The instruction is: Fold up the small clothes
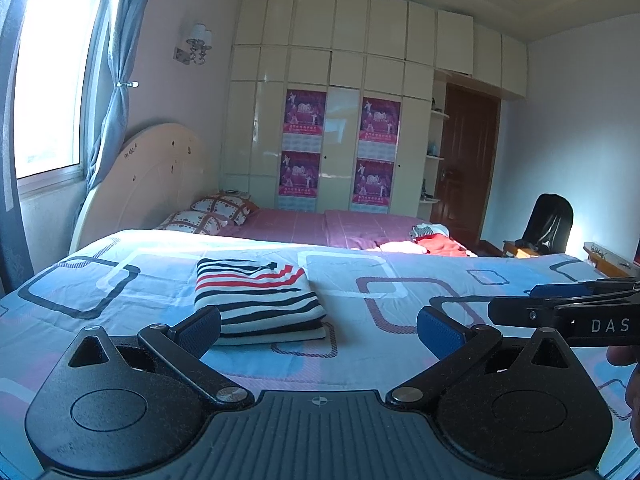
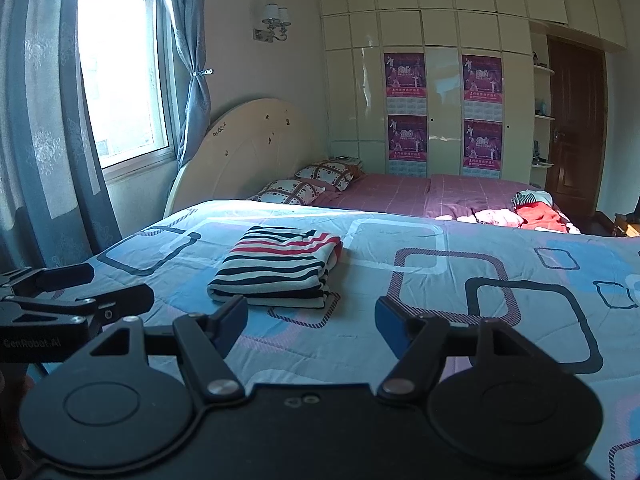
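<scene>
A folded striped garment (image 1: 256,300) lies flat on the blue patterned quilt (image 1: 400,280), its nearest corner just beyond the left hand-held gripper (image 1: 318,326); that gripper's jaws are spread and empty. The right hand-held gripper (image 2: 312,320), right of the garment, is likewise spread, pinching nothing

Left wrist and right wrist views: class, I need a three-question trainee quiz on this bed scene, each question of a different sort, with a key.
1. True or false: the striped garment lies folded on the quilt.
2. The left gripper is: A) open and empty, B) shut on the garment, C) out of view.
3. What colour is the loose garment at the bed's far end?

Key: 1 true; 2 A; 3 red. The right gripper is open and empty too.
</scene>
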